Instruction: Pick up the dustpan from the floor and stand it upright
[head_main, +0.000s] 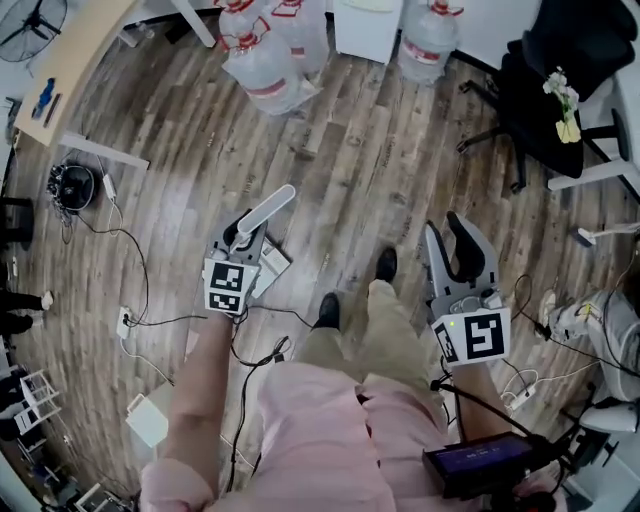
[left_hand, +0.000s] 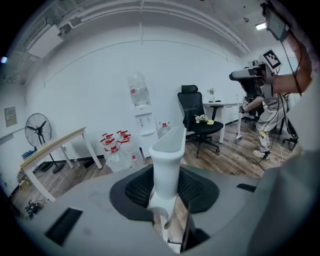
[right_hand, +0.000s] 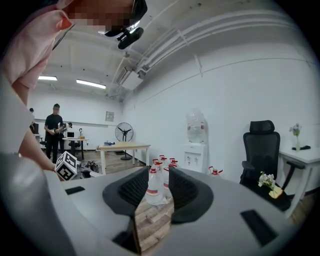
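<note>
Currently the dustpan (head_main: 272, 208) is held above the wood-plank floor (head_main: 380, 150). Its smooth white plastic handle, hollow and channel-shaped, is pinched between the black ribbed pads of the left hand-held gripper (head_main: 245, 238), which is angled forward and down. The right hand-held gripper (head_main: 445, 232) is carried near level, its jaws slightly spread with nothing between them.

dustpan (head_main: 272, 208): body hid behind left tool (head_main: 248, 232) | water jugs (head_main: 265, 62): tops cut at top edge
</note>
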